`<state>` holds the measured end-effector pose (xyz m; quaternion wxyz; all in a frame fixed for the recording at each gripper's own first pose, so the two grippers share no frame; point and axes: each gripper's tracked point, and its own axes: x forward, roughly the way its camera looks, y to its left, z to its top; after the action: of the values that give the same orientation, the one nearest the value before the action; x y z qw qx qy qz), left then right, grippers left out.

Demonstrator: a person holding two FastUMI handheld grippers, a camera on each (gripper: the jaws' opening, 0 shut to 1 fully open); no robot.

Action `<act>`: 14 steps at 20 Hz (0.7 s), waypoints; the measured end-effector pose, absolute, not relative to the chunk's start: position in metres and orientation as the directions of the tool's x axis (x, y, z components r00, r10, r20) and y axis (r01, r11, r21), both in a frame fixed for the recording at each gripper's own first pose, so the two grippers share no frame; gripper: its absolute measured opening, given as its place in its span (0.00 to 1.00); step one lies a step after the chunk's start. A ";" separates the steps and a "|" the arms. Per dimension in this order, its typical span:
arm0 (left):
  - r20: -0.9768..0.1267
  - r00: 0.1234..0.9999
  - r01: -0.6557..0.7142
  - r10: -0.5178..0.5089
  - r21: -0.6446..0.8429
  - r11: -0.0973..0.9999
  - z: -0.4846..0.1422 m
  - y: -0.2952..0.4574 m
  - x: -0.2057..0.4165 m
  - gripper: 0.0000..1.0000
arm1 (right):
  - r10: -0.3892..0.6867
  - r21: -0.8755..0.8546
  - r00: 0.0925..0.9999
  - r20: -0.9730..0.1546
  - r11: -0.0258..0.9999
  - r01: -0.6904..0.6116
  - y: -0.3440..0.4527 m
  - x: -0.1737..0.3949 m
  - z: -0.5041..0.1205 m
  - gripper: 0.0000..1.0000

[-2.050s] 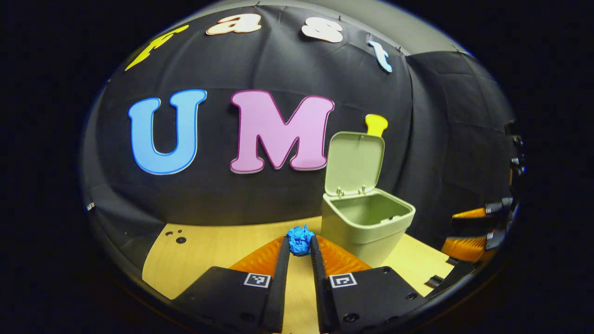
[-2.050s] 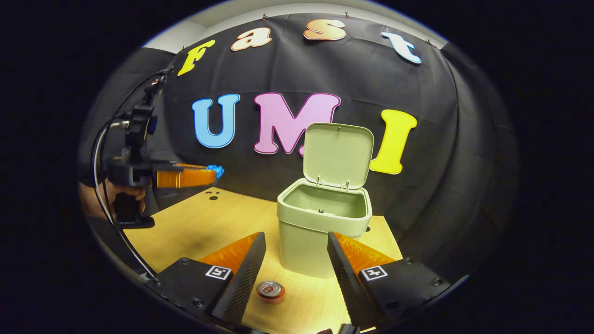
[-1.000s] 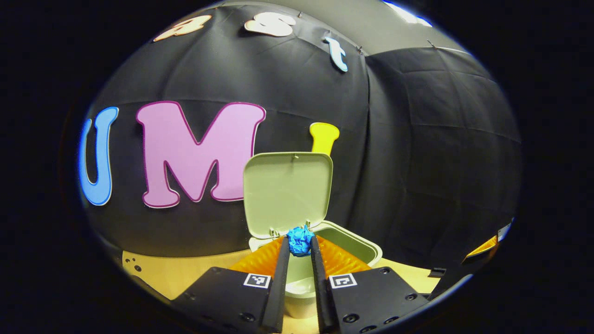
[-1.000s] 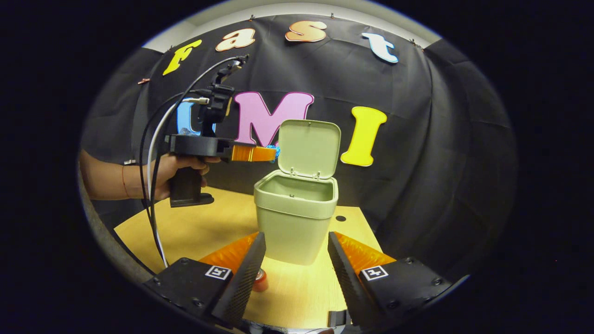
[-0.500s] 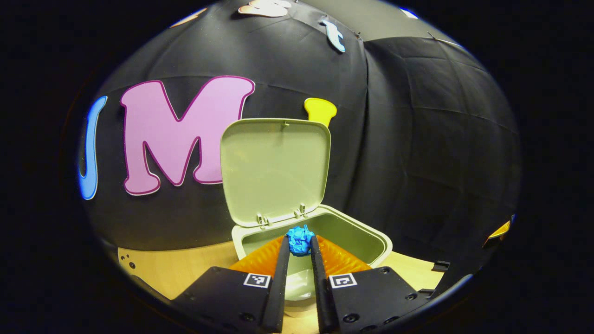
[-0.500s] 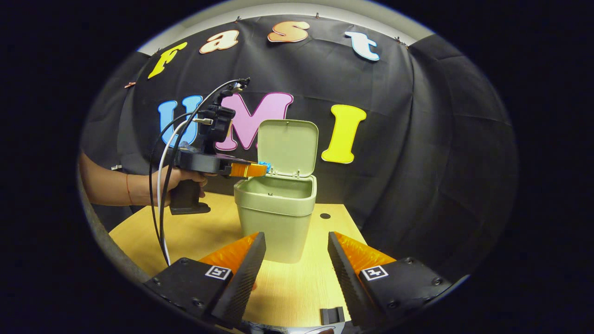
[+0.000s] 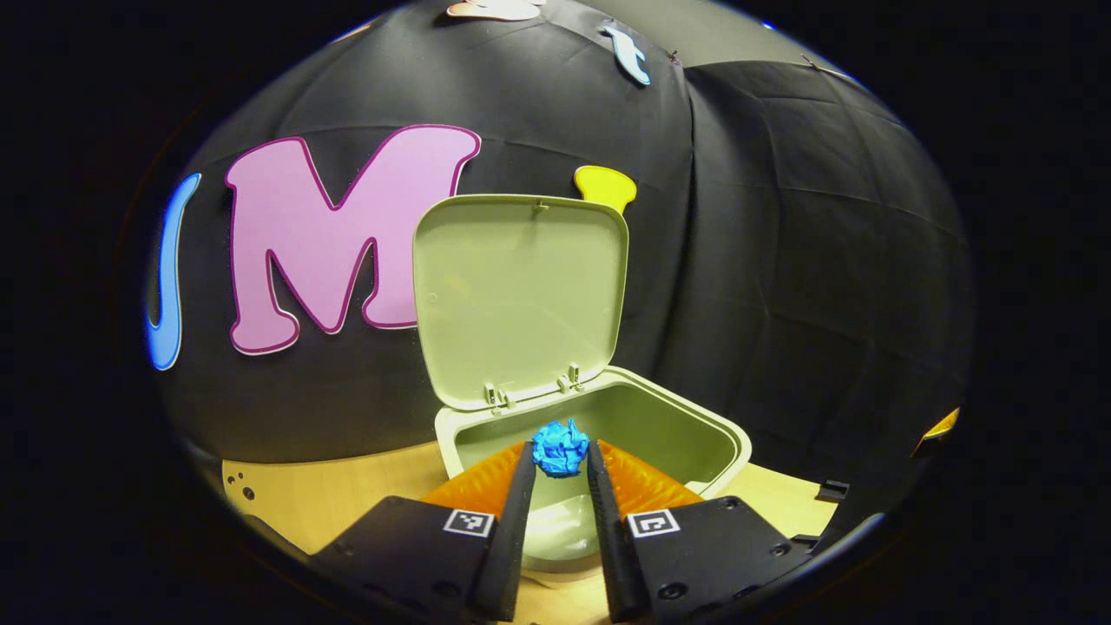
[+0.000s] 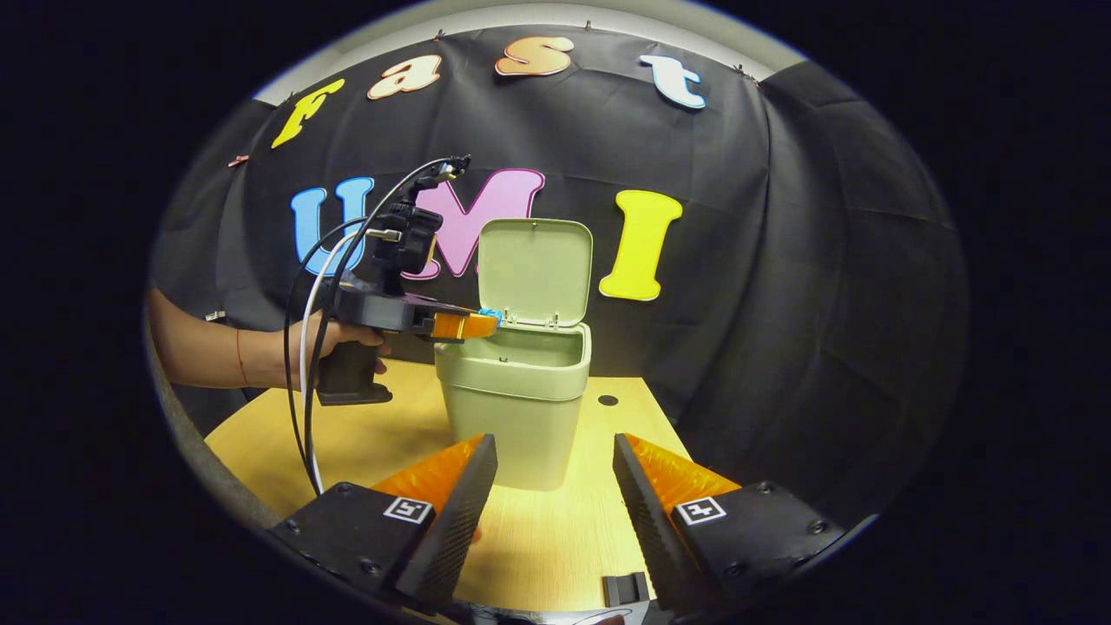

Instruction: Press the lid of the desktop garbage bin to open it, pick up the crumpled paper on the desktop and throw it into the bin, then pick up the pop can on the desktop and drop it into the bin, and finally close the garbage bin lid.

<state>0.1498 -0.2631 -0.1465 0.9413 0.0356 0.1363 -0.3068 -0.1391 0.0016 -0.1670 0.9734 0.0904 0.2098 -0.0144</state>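
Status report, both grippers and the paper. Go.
Left gripper shut on blue crumpled paper, over open bin. Right gripper open, holding nothing, low over the table. Lid upright; drop path looks clear.

- The left gripper (image 7: 560, 451) has carried the crumpled paper (image 7: 560, 447) from above the desk (image 8: 382, 438) to over the open garbage bin (image 8: 521, 382).
- Its fingers now stand slightly wider around the paper.
- The pop can, seen earlier by the right gripper (image 8: 547, 460), is now out of sight.
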 end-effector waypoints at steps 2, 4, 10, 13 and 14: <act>-0.281 0.774 0.588 -0.568 -0.016 0.809 -0.148 -0.263 0.149 0.44 | 0.015 0.169 0.912 -0.411 0.984 0.060 0.004 -0.139 -0.166 0.86; -0.282 0.773 0.588 -0.568 -0.014 0.808 -0.148 -0.261 0.148 0.45 | 0.021 0.171 0.913 -0.408 0.984 0.054 0.006 -0.139 -0.166 0.86; -0.247 0.786 0.585 -0.566 0.001 0.811 -0.135 -0.254 0.140 0.82 | 0.046 0.174 0.911 -0.409 0.984 0.029 0.014 -0.140 -0.167 0.86; -0.214 0.803 0.571 -0.557 0.004 0.821 -0.125 -0.244 0.131 0.89 | 0.069 0.175 0.913 -0.402 0.985 0.003 0.019 -0.139 -0.166 0.86; -0.206 0.812 0.560 -0.547 0.005 0.829 -0.120 -0.238 0.128 0.92 | 0.077 0.177 0.912 -0.403 0.984 -0.005 0.021 -0.137 -0.166 0.86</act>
<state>0.1277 -0.2376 -0.1204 0.9512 0.0329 0.0982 -0.2908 -0.1374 0.0210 -0.1664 0.9739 0.0861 0.2089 0.0213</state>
